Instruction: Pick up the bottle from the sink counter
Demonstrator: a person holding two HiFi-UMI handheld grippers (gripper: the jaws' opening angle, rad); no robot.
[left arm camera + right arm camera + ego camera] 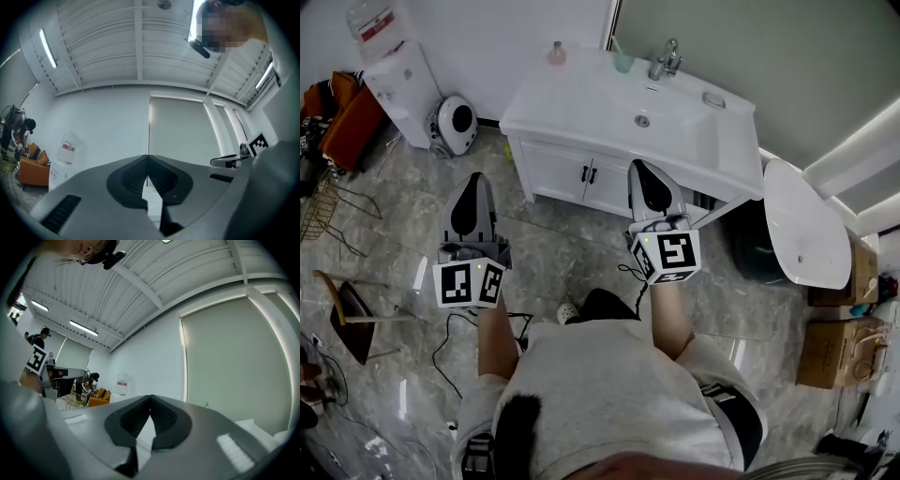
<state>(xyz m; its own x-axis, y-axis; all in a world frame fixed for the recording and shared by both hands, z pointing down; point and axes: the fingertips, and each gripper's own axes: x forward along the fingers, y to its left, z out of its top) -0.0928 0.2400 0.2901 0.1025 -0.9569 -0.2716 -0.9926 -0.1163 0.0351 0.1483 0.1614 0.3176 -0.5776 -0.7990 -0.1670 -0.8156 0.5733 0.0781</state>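
A small pinkish bottle (556, 53) stands upright at the back left corner of the white sink counter (581, 103), seen only in the head view. Both grippers are held over the floor in front of the cabinet, well short of the bottle. My left gripper (473, 178) points toward the cabinet's left side, its jaws shut and empty. My right gripper (639, 166) reaches the counter's front edge, also shut with nothing held. In the left gripper view the closed jaws of that gripper (148, 161) face a bare wall. The right gripper (150, 399) likewise looks upward past the counter.
A teal cup (623, 62) and a faucet (664, 61) stand at the counter's back, with the basin drain (642, 120) between. A water dispenser (394, 75) and a round white device (455, 125) sit left of the cabinet. A white oval top (806, 225) and cardboard boxes (834, 352) are at the right.
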